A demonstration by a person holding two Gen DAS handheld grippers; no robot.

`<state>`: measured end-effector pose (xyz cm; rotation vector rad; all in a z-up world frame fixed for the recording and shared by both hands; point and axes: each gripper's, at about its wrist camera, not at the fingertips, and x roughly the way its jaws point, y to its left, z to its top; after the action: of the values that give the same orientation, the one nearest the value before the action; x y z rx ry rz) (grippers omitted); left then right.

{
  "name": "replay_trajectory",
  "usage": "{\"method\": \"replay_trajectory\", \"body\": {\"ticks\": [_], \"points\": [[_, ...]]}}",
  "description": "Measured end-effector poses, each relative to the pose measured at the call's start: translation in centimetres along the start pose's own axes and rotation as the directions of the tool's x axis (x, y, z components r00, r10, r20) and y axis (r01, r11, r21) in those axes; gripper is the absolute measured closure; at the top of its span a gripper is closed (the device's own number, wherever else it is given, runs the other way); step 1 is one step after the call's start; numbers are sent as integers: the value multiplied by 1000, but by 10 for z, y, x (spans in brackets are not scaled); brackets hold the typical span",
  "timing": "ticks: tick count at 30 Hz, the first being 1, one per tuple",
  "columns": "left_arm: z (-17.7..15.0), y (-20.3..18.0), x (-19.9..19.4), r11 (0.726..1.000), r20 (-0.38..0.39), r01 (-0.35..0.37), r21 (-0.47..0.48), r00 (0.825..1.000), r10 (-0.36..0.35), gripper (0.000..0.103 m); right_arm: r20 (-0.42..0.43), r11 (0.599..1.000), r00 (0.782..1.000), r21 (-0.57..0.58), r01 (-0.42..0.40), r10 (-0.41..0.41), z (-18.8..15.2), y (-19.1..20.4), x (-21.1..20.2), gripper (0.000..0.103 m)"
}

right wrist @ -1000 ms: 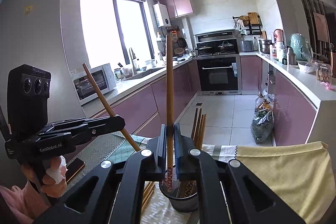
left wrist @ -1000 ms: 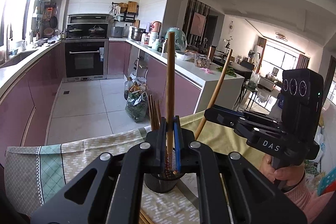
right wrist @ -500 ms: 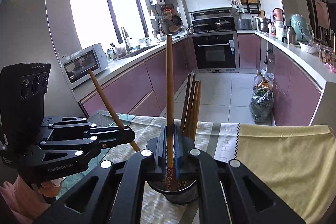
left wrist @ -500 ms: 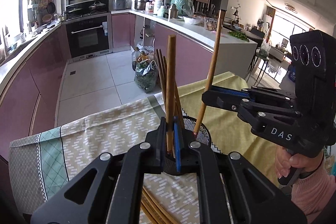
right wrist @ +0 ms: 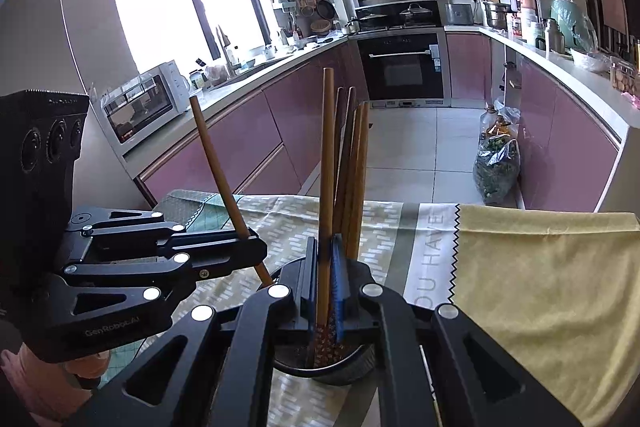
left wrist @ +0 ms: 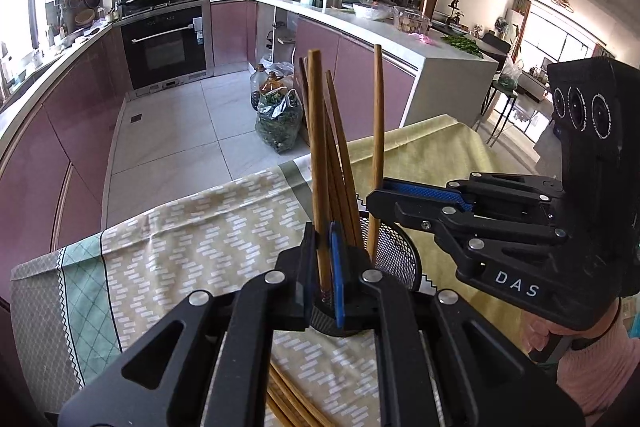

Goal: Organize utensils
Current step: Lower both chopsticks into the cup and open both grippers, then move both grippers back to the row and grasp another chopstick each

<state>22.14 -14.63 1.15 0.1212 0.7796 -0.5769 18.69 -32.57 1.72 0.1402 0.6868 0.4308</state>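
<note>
Grippers, left (left wrist: 322, 267) and right (right wrist: 326, 277), each clamp one chopstick (left wrist: 318, 163), tips seemingly inside mesh holder (left wrist: 396, 259).

Black wire-mesh utensil holder (left wrist: 400, 259), round and upright, standing on a patterned tablecloth (left wrist: 200, 247). Several brown wooden chopsticks (left wrist: 340, 163) stand in it, leaning together with tips upward. Two further chopsticks reach into the holder's mouth: one near-vertical chopstick (left wrist: 318, 163) and one slimmer chopstick (left wrist: 377, 131), lower ends inside the rim. From the right wrist view the holder (right wrist: 352, 367) shows decorated chopstick ends within. More chopsticks (left wrist: 288, 403) lie flat on the cloth beside the holder.
</note>
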Motion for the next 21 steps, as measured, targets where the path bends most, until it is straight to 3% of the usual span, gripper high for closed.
{"method": "replay_trajectory", "body": {"ticks": [8, 17, 21], "points": [[-8, 14, -1, 998, 32, -1, -58, 999, 2, 90, 16, 1000, 1000, 16, 0, 0, -4, -2, -3, 90], [-44, 26, -44, 994, 136, -55, -93, 988, 67, 71, 52, 998, 997, -37, -46, 48, -23, 22, -31, 78], [-69, 33, -53, 991, 135, -80, -104, 986, 94, 65, 36, 993, 997, -101, -68, 72, -39, 44, -39, 72]]}}
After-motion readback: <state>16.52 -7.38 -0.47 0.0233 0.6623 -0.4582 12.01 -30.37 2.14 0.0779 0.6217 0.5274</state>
